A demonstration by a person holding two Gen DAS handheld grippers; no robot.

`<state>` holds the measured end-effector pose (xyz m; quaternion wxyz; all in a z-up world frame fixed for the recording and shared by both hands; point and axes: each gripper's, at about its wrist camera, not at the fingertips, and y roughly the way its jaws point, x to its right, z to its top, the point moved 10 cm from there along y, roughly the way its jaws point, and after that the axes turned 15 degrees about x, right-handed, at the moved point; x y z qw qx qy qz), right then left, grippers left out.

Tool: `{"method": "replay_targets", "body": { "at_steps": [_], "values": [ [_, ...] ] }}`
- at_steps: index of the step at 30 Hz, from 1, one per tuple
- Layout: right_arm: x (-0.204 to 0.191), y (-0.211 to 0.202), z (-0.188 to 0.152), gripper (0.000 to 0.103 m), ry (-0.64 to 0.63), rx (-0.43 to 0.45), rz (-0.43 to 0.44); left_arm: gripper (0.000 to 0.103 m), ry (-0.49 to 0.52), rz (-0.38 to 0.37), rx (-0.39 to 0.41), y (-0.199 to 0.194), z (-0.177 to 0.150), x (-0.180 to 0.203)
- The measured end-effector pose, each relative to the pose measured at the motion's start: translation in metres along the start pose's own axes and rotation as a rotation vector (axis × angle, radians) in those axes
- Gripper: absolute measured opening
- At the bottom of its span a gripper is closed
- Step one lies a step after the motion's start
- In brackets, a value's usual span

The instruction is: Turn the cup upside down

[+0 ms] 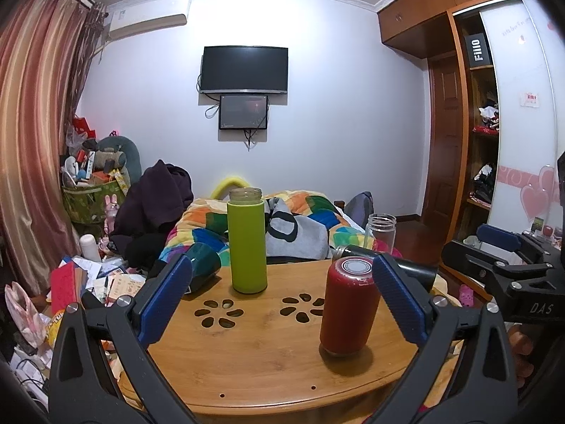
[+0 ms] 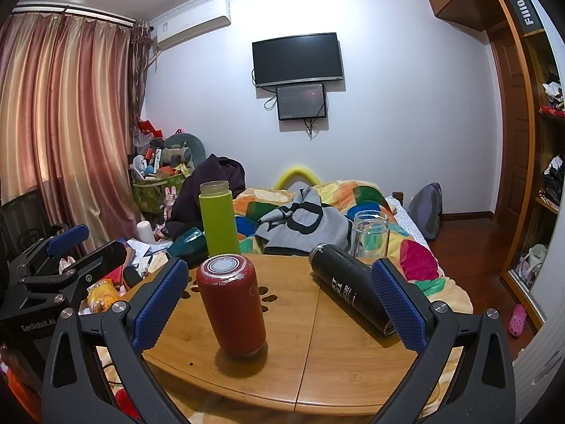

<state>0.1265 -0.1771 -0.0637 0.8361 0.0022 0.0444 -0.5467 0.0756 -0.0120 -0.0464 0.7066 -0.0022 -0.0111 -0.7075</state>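
The red cup (image 2: 231, 305) stands near the front edge of the round bamboo table (image 1: 268, 364), its flat ringed end up, so it looks already inverted, though its rim against the wood is hidden and I cannot confirm that. It leans slightly in both views, which may be lens distortion; if the tilt is real, a nudge from either tool could topple it toward the near edge. The right gripper (image 2: 279, 305) hovers with jaws spread wide and empty, the cup between its blue pads (image 2: 157, 304) in view but not touched. The left gripper (image 1: 279, 300) is likewise spread and holding nothing, its right pad close beside the cup. The main risk is a sideways brush from a pad, since the cup is tall and narrow. The black flask (image 2: 351, 291) lies on its side toward the table's right edge, free to roll off or into the cup if bumped. The green bottle (image 1: 246, 242) stands open near the back edge, with a clear glass jar (image 2: 370, 233) at the back right and a dark teal container (image 1: 203, 265) at the back left edge. Legible writing: white characters on the black flask, too small to read; "FiiO" on a box (image 1: 477, 50) in the wardrobe; "DAS" and "GenRobot.AI" on the gripper bodies.
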Motion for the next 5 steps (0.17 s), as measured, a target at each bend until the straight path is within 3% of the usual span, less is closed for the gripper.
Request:
{"method": "replay_targets", "body": {
  "at_steps": [5],
  "values": [
    [0.0000,0.0006,0.0002,0.103,0.001,-0.001,0.000,0.103,0.002,-0.004,0.001,0.0001,0.0008,0.0017]
  ]
}}
